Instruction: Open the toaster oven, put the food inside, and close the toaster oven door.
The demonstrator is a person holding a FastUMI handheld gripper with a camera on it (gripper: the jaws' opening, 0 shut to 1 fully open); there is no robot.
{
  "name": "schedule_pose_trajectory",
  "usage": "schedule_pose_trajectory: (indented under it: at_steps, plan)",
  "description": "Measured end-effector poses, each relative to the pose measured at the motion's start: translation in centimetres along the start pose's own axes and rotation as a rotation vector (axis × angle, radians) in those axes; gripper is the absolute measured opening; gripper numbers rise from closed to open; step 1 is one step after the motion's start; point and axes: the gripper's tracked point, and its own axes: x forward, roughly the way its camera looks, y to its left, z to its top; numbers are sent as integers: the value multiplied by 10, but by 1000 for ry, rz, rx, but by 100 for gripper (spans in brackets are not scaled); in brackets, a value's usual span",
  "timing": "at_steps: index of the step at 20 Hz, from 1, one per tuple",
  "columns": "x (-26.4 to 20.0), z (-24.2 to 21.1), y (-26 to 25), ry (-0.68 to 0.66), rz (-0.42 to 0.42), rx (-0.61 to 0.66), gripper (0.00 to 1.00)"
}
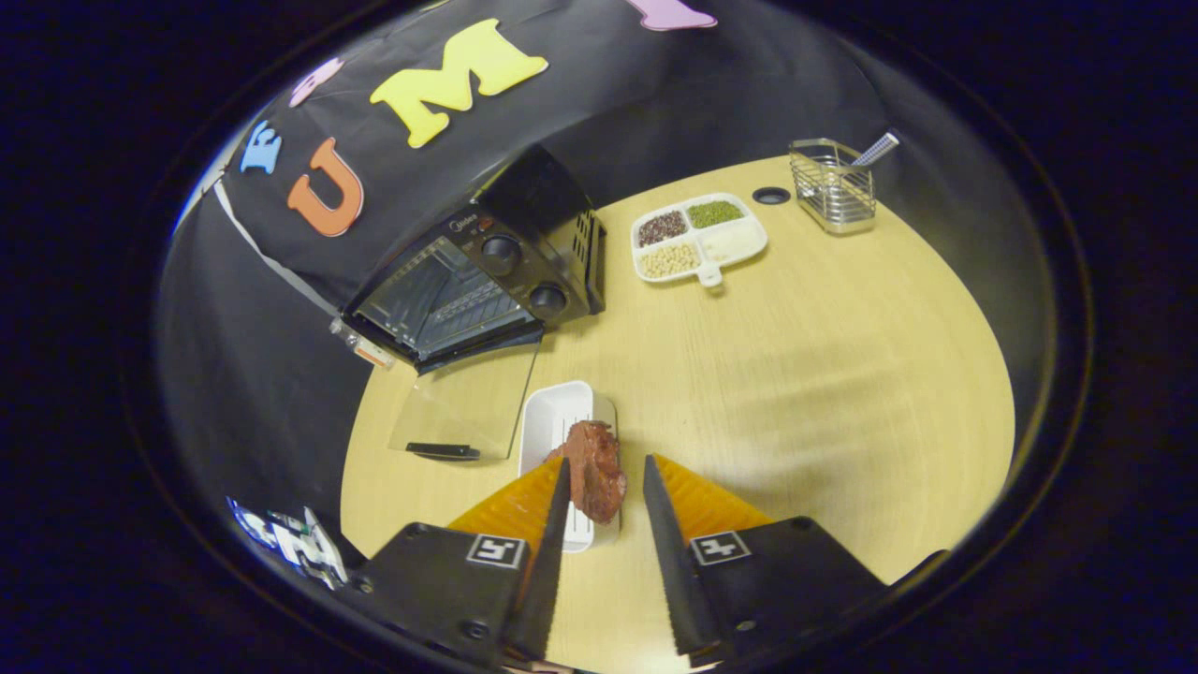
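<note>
A black toaster oven (487, 271) stands at the table's far left against the booth wall. Its glass door (468, 402) hangs folded down and open, with the dark handle (444, 451) at the near end. A reddish-brown piece of meat (595, 477) lies over the near right part of a white rectangular tray (554, 412), just right of the door. My gripper (605, 463) is open, with the meat between its fingertips. The meat is close against the left finger, and a small gap separates it from the right finger. I cannot tell whether it rests on the tray or is lifted.
A white divided dish (721, 271) with beans and grains sits at the back middle of the round wooden table (824, 393). A wire basket (833, 187) with a utensil stands at the back right, near a dark hole (771, 196) in the tabletop.
</note>
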Motion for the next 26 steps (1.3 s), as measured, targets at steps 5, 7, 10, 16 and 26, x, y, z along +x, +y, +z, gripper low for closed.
schedule_pose_trajectory:
  at_steps: [5,7,10,16,26]
  plan:
    - [-9,-10,15,-5,38,10,10]
    - [-17,-7,21,-30,8,-22,10]
    - [-30,-6,29,-58,-59,-102,10]
    - [-57,0,76,-157,-162,-331,10]
    - [-43,-2,188,-292,-227,-626,10]
